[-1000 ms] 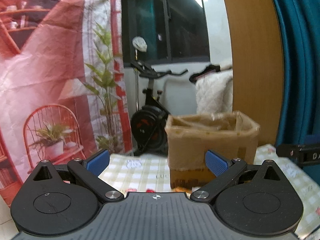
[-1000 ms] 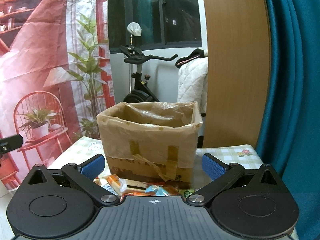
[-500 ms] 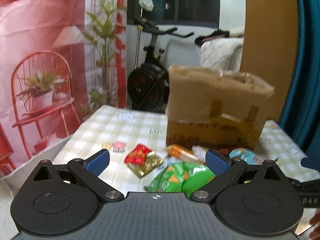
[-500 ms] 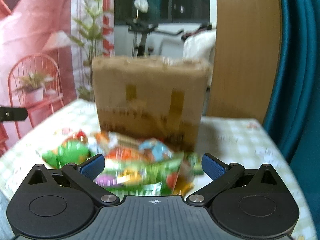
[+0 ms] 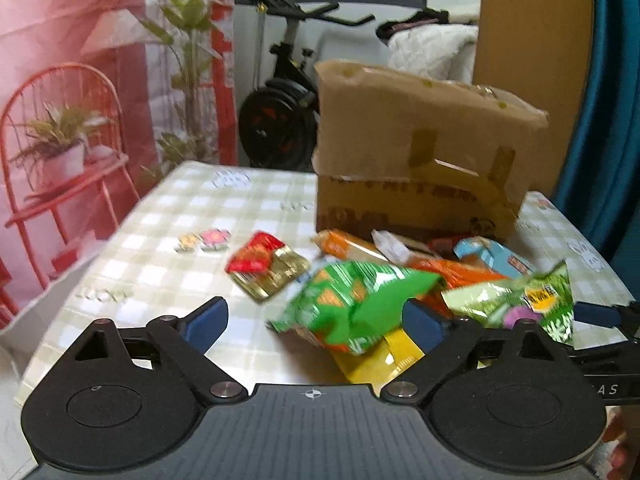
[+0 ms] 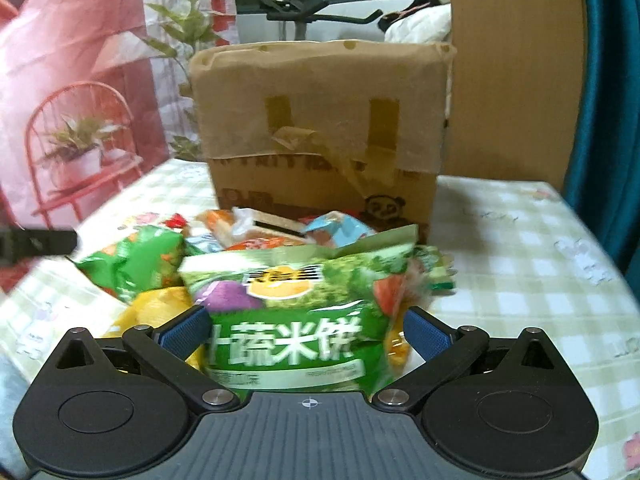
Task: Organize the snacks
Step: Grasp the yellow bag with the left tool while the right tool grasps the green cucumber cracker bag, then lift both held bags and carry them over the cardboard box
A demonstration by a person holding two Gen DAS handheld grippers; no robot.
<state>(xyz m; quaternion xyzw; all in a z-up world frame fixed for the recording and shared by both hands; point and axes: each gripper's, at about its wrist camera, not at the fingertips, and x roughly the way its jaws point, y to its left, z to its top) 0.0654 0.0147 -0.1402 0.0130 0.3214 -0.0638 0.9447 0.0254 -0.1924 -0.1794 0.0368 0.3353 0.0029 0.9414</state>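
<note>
Below, both spread wide, neither clamped on anything. Left hand-held gripper (image 5: 314, 322) hanging low over the checked surface (image 5: 168, 236), blue pads far apart, with the green chip bag (image 5: 352, 300) lying between and just ahead of them; whether the right pad touches the bag, cannot tell. Beneath that bag, a yellow packet (image 5: 380, 356) poking out toward the camera. Further left on the cloth, a red-and-gold packet (image 5: 266, 266) lying alone, apart from the heap. Right hand-held gripper (image 6: 306, 330) likewise open, its pads flanking the big green rice-cracker bag (image 6: 296, 312), which fills the gap between the fingers and sits propped on the pile; contact with either pad not clear through the blur. Behind it, more snacks heaped together: an orange packet (image 6: 256, 242), a light-blue packet (image 6: 340, 230), another green bag (image 6: 132, 260) off to the left. Right behind the heap, touching or nearly so, the taped cardboard box (image 6: 320, 128) standing upright on the surface, lined with brown paper folded over its rim.
</note>
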